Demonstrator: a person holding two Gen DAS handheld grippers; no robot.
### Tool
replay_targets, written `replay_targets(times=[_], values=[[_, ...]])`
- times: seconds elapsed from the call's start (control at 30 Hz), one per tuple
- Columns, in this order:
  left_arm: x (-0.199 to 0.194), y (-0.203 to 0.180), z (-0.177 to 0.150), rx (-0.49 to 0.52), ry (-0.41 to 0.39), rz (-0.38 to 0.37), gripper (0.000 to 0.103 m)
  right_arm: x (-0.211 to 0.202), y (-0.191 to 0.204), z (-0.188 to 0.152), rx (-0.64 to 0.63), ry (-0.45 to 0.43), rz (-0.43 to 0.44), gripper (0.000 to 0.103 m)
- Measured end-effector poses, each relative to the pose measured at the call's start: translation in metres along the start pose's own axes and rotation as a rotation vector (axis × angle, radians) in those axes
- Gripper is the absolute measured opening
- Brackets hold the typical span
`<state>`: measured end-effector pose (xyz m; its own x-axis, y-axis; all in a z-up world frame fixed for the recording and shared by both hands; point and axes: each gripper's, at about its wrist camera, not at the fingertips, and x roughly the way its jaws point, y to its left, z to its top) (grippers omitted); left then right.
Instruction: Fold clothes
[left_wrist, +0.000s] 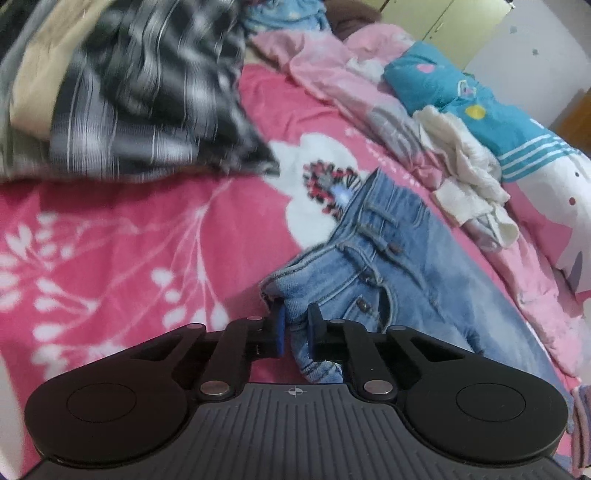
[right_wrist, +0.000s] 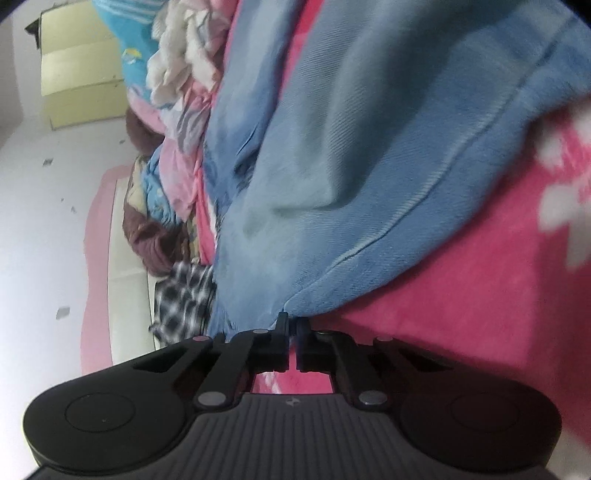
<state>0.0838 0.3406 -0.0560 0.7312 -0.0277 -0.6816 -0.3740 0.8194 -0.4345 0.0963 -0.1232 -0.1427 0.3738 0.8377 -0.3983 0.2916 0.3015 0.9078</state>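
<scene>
The left gripper (left_wrist: 295, 325) is clamped on the waistband corner of the jeans (left_wrist: 399, 266), and the right gripper (right_wrist: 292, 332) pinches a denim edge at the other end (right_wrist: 369, 166). Holding both ends probably lets the person stretch them flat on the pink floral bed (left_wrist: 129, 240) for folding, clear of the unfolded clothes heap (left_wrist: 424, 129).

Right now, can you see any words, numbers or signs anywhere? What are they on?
No words or numbers can be read.
Crosshair mark, no letters: on the ribbed grey body of the left claw.
A similar mark on the right claw: too blurred to read.
Shapes printed on the teal cotton garment: pictures, no readable letters.
</scene>
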Motion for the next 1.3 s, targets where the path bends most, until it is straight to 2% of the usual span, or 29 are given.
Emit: replay_targets(times=[0.07, 0.2, 0.3, 0.43, 0.5, 0.6, 0.67, 0.73, 0.8, 0.87, 0.9, 1.0, 1.07, 1.17, 1.3], values=[[0.0, -0.004, 0.004, 0.028, 0.001, 0.02, 0.009, 0.001, 0.005, -0.002, -0.018, 0.013, -0.004, 0.002], [0.01, -0.002, 0.004, 0.034, 0.043, 0.068, 0.009, 0.007, -0.003, -0.003, 0.035, 0.047, -0.037, 0.001], [0.015, -0.001, 0.002, 0.044, 0.057, 0.088, 0.009, 0.006, 0.0, -0.005, 0.01, 0.046, -0.036, 0.001], [0.03, -0.003, -0.003, 0.091, 0.103, 0.143, 0.011, 0.012, -0.007, -0.002, 0.013, 0.064, -0.077, 0.0], [0.031, -0.006, -0.004, 0.123, 0.1, 0.154, 0.013, 0.013, -0.007, -0.001, 0.003, 0.08, -0.092, 0.0], [0.025, -0.006, -0.002, 0.147, 0.099, 0.163, 0.029, 0.009, -0.002, 0.0, -0.027, 0.131, -0.11, 0.005], [0.014, -0.004, 0.0, 0.13, 0.076, 0.185, 0.045, 0.002, 0.001, -0.001, -0.056, 0.163, -0.131, 0.011], [-0.001, -0.007, 0.002, 0.138, 0.021, 0.235, 0.045, -0.009, 0.01, -0.004, -0.126, 0.182, -0.14, 0.015], [-0.016, -0.017, 0.004, 0.188, -0.055, 0.272, 0.045, -0.022, 0.023, -0.005, -0.205, 0.182, -0.129, 0.015], [-0.026, -0.031, 0.004, 0.237, -0.104, 0.251, 0.045, -0.035, 0.039, -0.005, -0.286, 0.166, -0.103, 0.015], [-0.026, -0.042, 0.004, 0.264, -0.103, 0.214, 0.045, -0.04, 0.048, -0.002, -0.331, 0.145, -0.086, 0.015], [-0.013, -0.076, -0.006, 0.339, -0.038, 0.11, 0.044, -0.051, 0.065, 0.016, -0.39, 0.055, -0.079, 0.015], [-0.003, -0.092, -0.012, 0.364, 0.029, 0.095, 0.044, -0.065, 0.065, 0.035, -0.352, 0.015, -0.078, 0.015], [-0.002, -0.107, -0.018, 0.364, 0.089, 0.074, 0.044, -0.114, 0.067, 0.06, -0.336, -0.072, -0.051, 0.015], [-0.046, -0.123, -0.031, 0.384, 0.097, 0.001, 0.044, -0.223, 0.066, 0.075, -0.419, -0.288, -0.112, 0.015]])
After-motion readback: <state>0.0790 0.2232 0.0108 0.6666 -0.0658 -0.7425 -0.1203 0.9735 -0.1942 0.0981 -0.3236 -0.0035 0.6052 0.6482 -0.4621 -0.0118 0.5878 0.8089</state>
